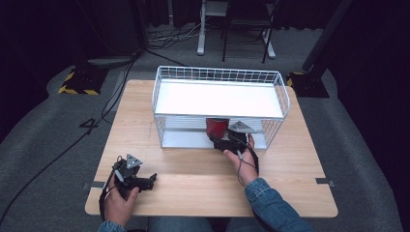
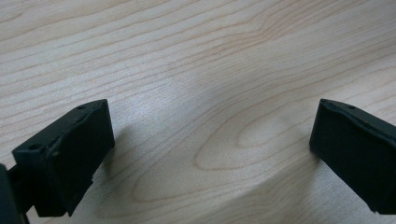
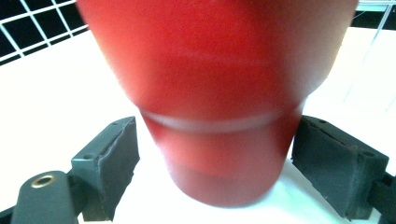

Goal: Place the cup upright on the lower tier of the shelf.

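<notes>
From above, your right gripper [image 1: 221, 137] has the red cup [image 1: 216, 127] at the front of the wire basket [image 1: 282, 92]; your left gripper [image 1: 145, 181] rests on the table [image 1: 193, 169]. Left gripper view: jaws wide, nothing between. Right gripper view: the cup [image 3: 219, 93] is blurred, but your jaws look pressed to its narrow base. It's probably light, smooth plastic, so grip low and gently.

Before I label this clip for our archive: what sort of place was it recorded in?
Probably a lab or recording studio rather than a home: a bare wooden table holding a white wire basket stands on grey carpet, with dark curtains, loose floor cables and a hazard-striped stand base around it.
</notes>
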### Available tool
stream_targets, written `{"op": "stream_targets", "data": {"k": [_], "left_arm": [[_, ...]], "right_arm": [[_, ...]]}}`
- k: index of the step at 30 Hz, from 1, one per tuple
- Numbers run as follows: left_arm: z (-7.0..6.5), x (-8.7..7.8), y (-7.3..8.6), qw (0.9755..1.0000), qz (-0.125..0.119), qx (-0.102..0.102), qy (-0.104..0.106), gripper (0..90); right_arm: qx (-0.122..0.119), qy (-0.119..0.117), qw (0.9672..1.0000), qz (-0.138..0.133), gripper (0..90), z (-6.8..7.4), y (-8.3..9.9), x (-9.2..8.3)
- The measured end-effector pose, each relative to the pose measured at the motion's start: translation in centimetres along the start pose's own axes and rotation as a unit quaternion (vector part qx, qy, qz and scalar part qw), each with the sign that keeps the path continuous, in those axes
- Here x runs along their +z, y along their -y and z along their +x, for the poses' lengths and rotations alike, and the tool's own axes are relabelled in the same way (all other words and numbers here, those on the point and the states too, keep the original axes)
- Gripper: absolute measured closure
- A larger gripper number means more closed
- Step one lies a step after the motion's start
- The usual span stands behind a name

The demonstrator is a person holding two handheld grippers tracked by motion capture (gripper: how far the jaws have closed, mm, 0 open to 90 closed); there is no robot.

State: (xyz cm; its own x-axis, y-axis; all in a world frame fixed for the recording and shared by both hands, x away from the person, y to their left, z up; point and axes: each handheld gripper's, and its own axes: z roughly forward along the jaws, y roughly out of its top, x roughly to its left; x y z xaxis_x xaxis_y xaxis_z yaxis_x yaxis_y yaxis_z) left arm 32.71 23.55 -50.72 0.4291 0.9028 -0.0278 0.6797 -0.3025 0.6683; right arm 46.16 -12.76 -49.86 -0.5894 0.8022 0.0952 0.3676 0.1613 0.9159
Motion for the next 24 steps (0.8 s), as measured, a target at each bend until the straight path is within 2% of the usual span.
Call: {"op": "stream_targets", "data": {"k": [18,24], "left_arm": [[0.0,0.0,0.0,1.0000,0.000,0.002,0.000,0.1],[0.0,0.0,0.0,1.0000,0.000,0.002,0.000,0.1]], "right_arm": [[-0.012,-0.023,0.9997,0.004,15.7,0.0,-0.5,-4.1],[-0.021,-0.044,0.9988,0.011,15.7,-0.3,-0.4,-6.2]]}}
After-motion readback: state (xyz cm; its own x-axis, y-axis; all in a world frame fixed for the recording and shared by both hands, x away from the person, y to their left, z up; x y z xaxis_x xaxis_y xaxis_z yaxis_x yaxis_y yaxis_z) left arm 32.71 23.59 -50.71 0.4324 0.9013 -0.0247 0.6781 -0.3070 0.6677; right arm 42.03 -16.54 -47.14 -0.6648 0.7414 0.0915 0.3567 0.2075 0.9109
